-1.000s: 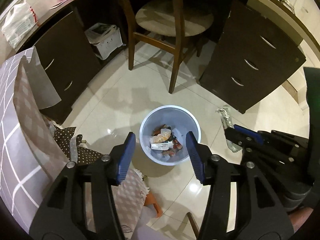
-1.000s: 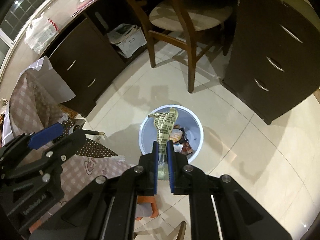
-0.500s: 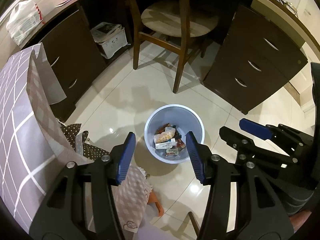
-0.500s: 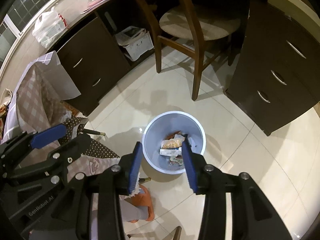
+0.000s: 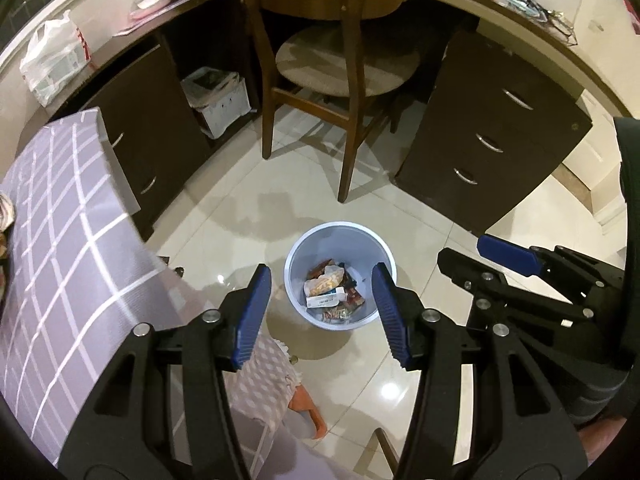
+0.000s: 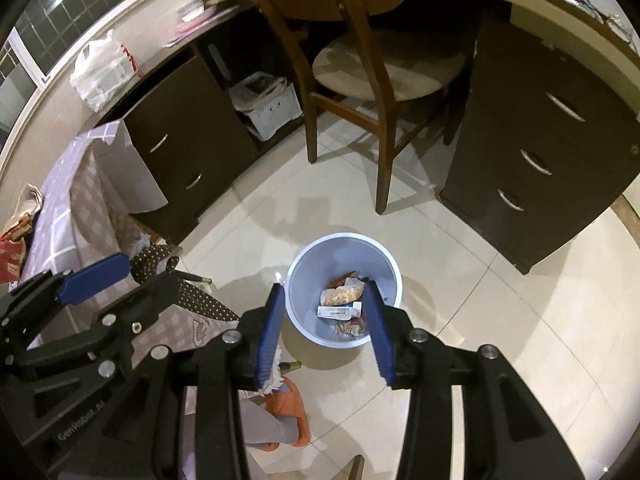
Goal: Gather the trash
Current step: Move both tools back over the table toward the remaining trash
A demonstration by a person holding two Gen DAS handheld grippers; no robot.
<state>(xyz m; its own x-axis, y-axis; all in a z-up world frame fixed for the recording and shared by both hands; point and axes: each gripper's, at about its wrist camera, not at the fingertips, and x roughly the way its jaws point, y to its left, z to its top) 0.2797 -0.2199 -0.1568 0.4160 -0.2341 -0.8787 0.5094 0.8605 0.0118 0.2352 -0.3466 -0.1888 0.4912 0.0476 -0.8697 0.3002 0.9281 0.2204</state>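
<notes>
I am looking straight down past both grippers at the trash bin [image 5: 340, 236], a pale round bin standing on the tiled floor [image 5: 420, 216] in front of a wooden chair [image 5: 344, 60]. My left gripper [image 5: 322, 312] is holding its blue jaws apart with nothing between them, and my right gripper [image 6: 323, 320] is likewise keeping its jaws apart and empty (the bin is simply framed in each gap, far below). Inside the bin I am seeing the trash [image 6: 344, 306]: crumpled wrappers, a clear bag of something yellow-orange, and a white tube or box with printing too small to read. The only writing I am making out is moulded lettering on the left gripper's black arm in the right wrist view, reading roughly "GenRobot", with further characters I cannot tell. A chequered grey cloth [image 5: 60, 248] is draping over furniture at the left, just beside the bin. A white plastic bag [image 6: 104, 68] with red print, unreadable, is sitting on the counter [image 6: 560, 8] along the wall.
</notes>
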